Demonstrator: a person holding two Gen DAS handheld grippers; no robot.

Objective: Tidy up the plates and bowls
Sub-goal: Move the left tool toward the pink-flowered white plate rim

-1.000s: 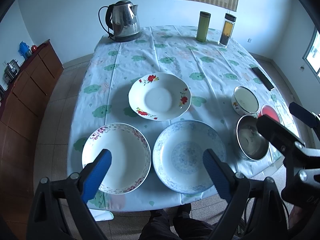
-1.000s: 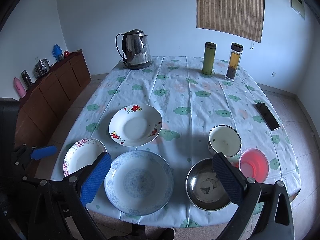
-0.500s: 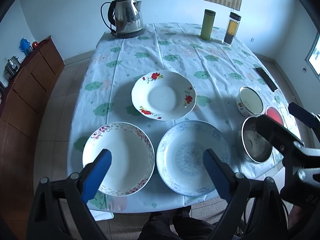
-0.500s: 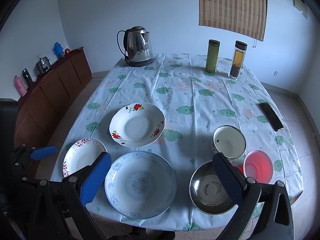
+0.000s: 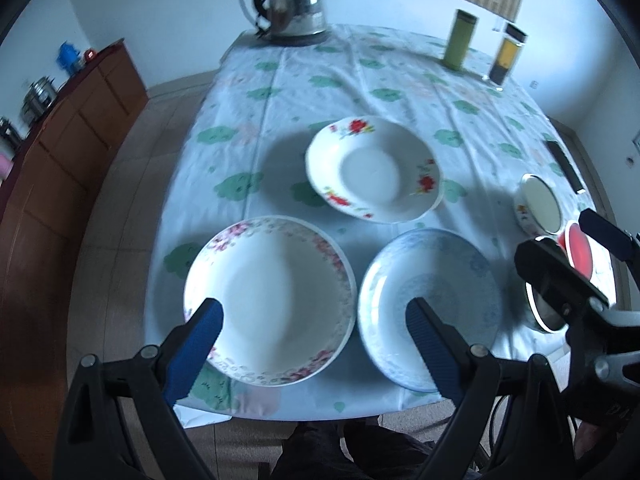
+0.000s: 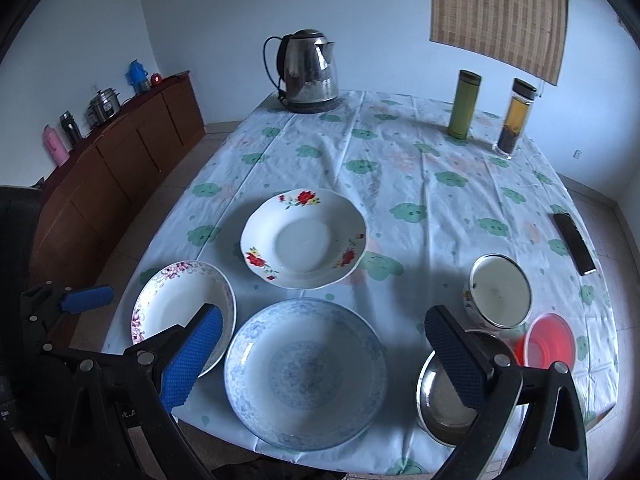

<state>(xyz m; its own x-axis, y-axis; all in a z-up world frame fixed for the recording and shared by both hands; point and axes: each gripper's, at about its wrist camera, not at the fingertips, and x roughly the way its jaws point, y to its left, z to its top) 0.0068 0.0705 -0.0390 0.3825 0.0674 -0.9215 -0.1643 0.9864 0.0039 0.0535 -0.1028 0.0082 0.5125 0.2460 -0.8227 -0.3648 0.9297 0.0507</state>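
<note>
Three plates lie on the table: a pink-rimmed plate (image 5: 270,298) (image 6: 182,314) at the near left, a blue-patterned plate (image 5: 430,304) (image 6: 306,372) at the near middle, and a red-flower plate (image 5: 374,168) (image 6: 304,238) behind them. At the near right are a steel bowl (image 6: 452,394), a white bowl (image 6: 500,296) (image 5: 540,204) and a red bowl (image 6: 550,342) (image 5: 578,250). My left gripper (image 5: 314,338) is open and empty above the pink-rimmed plate's near edge. My right gripper (image 6: 320,354) is open and empty above the blue-patterned plate.
A steel kettle (image 6: 306,70) stands at the table's far end, with a green flask (image 6: 464,104) and a tea bottle (image 6: 516,118) at the far right. A black phone (image 6: 574,242) lies by the right edge. A wooden sideboard (image 6: 112,172) runs along the left wall.
Both grippers have moved forward and lower toward the plates, which look larger now. The left view has swung left over the pink-rimmed plate. Both stay open.
</note>
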